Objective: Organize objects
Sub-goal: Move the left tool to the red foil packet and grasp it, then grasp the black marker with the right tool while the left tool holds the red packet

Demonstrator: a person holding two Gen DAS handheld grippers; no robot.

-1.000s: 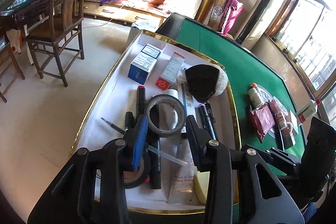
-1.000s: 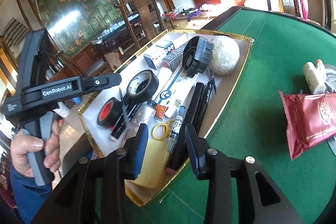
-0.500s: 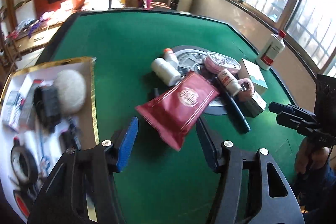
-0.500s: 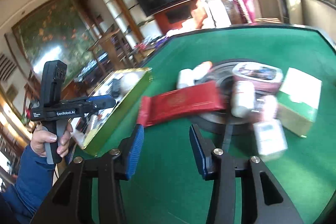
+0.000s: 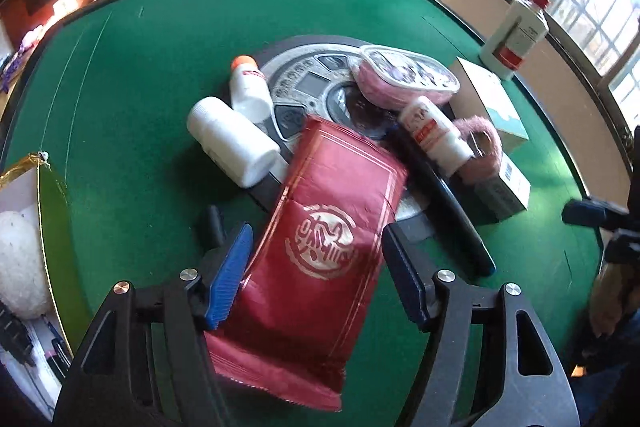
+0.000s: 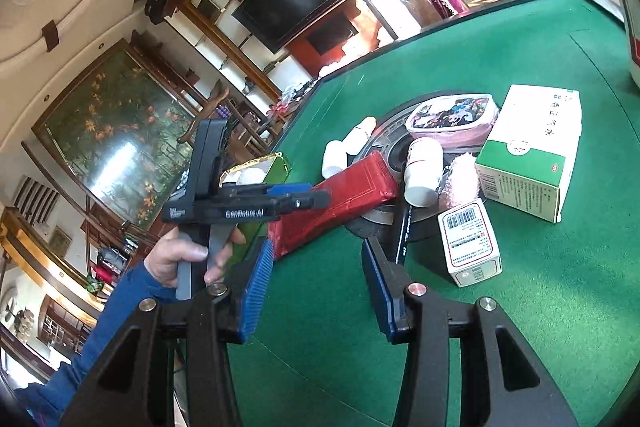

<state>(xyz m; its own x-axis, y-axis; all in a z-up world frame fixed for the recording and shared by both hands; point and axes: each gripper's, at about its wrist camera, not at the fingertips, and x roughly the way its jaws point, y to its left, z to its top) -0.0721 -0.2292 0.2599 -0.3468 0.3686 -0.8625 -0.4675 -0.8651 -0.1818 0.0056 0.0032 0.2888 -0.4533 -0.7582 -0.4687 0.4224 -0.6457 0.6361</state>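
A red foil packet (image 5: 320, 235) lies on the green table, its far end on a round grey disc (image 5: 316, 83). My left gripper (image 5: 316, 263) is open, with one finger on each side of the packet's middle; I cannot tell whether the pads touch it. In the right wrist view the left gripper (image 6: 316, 197) sits over the packet (image 6: 344, 195). My right gripper (image 6: 318, 279) is open and empty above bare felt, short of a black pen (image 6: 404, 227) and a small barcode box (image 6: 472, 243).
On and around the disc lie two white bottles (image 5: 232, 143), a pink case (image 5: 404, 75), a small labelled bottle (image 5: 432, 131), a pink furry item (image 5: 480, 147) and a green-white box (image 6: 528, 155). A gold-edged tray (image 5: 44, 211) stands at the left. A white bottle (image 5: 516, 35) stands far right.
Both grippers have swung from the tray to the pile on the disc. My left gripper has closed in on the red packet and now straddles it.
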